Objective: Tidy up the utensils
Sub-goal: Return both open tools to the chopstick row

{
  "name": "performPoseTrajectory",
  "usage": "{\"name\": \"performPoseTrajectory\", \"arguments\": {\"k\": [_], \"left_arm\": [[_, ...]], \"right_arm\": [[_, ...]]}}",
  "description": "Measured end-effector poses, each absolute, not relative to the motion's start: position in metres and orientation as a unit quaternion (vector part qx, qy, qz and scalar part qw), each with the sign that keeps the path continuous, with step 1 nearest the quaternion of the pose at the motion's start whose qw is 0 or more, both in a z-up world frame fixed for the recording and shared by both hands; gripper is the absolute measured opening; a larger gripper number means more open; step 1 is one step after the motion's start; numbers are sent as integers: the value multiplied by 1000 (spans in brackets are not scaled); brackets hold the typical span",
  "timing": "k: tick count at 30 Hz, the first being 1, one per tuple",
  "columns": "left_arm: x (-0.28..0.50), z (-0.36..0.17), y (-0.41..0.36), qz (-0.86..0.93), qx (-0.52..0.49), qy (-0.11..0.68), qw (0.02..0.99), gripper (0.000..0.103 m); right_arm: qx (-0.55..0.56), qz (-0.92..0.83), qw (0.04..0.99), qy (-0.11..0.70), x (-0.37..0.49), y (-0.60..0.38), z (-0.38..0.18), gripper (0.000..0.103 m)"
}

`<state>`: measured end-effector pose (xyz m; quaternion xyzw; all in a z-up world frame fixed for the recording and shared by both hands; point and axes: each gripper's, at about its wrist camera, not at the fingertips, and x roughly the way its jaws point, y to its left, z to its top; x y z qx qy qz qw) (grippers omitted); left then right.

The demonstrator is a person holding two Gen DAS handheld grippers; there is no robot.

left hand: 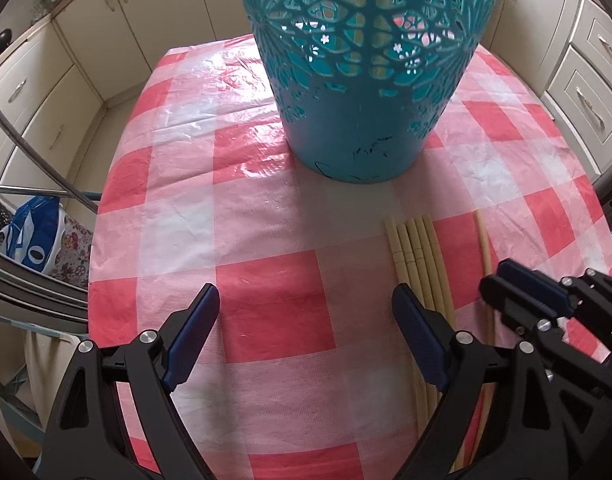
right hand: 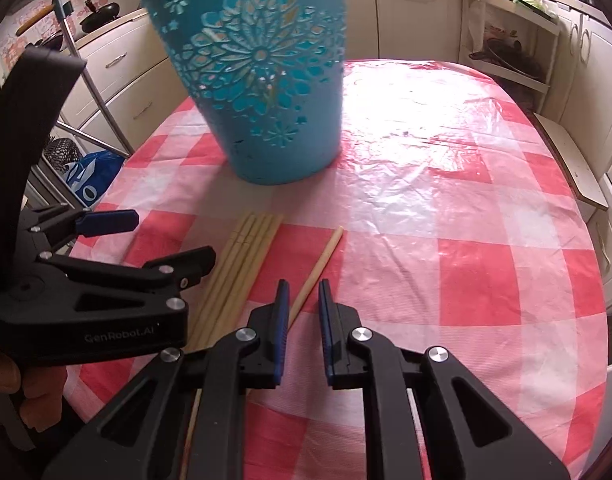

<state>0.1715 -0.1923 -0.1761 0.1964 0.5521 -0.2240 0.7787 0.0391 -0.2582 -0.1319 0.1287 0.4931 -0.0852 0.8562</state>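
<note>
Checked table (right hand: 445,240): left gripper (left hand: 306,320) fingers wide, right gripper (right hand: 304,300) narrowly parted, empty; the lone chopstick (right hand: 317,268) may roll away when pinched.

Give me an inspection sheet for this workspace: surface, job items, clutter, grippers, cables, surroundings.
Surface: table with red-and-white checked cloth, glossy, wrinkled.
Job's things: teal cut-out holder upright on the cloth; bundle of chopsticks lying side by side in front of it; single chopstick apart, to their right.
Clutter: nothing seen on the table.
Grippers: left gripper open wide, empty, one finger over the bundle; right gripper narrowly open, empty, beside the single chopstick.
Cables: nothing seen.
Surroundings: cream kitchen cabinets, blue plastic bag on the floor, open shelf.
</note>
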Motion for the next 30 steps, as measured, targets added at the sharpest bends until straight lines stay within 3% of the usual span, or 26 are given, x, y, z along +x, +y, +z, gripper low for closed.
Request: {"name": "performPoseTrajectory", "arguments": {"k": [30], "left_arm": [[168, -171, -198, -245, 170, 556, 776, 84]], "right_arm": [[142, -89, 854, 492, 37, -269, -130, 14]]}}
